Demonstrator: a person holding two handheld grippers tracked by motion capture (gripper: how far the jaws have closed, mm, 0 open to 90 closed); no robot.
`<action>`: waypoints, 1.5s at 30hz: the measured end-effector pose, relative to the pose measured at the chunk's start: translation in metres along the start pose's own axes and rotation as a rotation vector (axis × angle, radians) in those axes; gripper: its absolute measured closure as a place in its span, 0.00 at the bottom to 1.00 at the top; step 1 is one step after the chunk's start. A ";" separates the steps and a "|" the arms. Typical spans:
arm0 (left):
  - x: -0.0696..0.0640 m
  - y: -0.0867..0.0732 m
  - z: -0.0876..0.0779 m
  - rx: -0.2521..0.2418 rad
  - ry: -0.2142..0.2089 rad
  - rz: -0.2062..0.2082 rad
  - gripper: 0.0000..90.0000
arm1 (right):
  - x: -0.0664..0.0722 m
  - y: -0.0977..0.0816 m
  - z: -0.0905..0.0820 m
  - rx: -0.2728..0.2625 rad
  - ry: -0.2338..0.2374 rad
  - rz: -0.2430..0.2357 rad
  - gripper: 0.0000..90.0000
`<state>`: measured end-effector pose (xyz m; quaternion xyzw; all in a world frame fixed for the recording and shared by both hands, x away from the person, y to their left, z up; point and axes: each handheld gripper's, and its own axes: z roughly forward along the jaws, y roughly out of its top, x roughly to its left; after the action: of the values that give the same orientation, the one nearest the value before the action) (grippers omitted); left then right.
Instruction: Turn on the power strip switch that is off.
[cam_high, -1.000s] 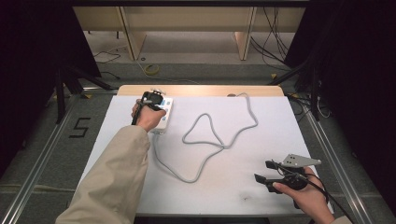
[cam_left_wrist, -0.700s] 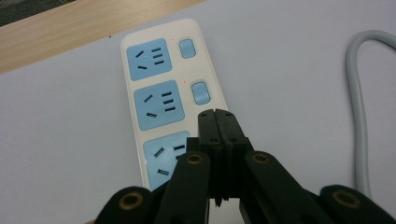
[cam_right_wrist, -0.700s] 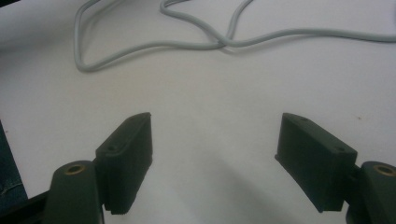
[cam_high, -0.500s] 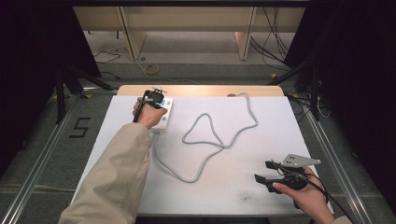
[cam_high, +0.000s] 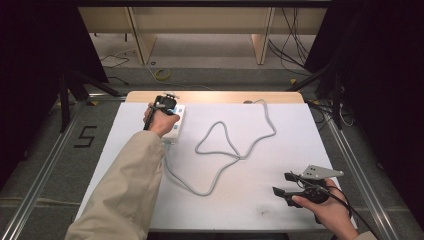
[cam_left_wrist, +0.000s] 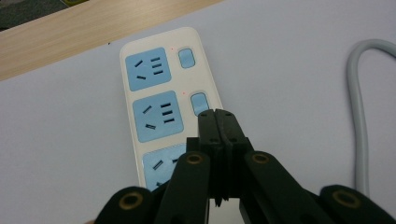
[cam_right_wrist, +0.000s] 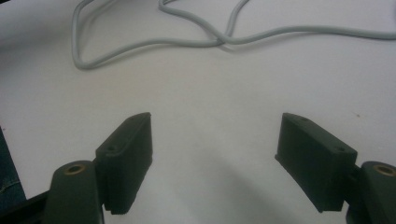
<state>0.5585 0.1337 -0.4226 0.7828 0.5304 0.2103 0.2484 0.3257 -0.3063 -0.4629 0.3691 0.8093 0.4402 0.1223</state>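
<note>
Beige long sleeve (cam_high: 122, 190), black two-jaw left claw (cam_left_wrist: 218, 122) with brass-ringed screws, grey three-cornered plate (cam_high: 322, 172)

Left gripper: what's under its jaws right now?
The closed left gripper sits over the power strip, jaw tips at the second blue switch. Two sockets show fully; the third socket is half covered, and anything beyond it is hidden.

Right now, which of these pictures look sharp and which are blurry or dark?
Left gripper view: power strip sharp, shut fingers slightly soft. Right gripper view: dimmer, open fingers blurred, grey cable reasonably clear. High view: white table evenly lit, its surroundings nearly black.
</note>
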 end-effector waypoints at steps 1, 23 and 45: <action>0.000 0.000 0.000 0.000 0.000 0.000 1.00 | 0.000 0.000 0.000 0.000 0.000 0.000 0.30; -0.001 0.002 0.012 0.035 0.005 -0.004 1.00 | 0.000 0.000 0.000 0.000 0.000 0.001 0.30; -0.005 0.010 0.012 0.075 0.007 0.010 1.00 | 0.001 0.000 0.000 0.001 0.006 -0.002 0.30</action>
<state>0.5714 0.1242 -0.4264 0.7935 0.5348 0.1940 0.2160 0.3255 -0.3056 -0.4631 0.3668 0.8104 0.4407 0.1199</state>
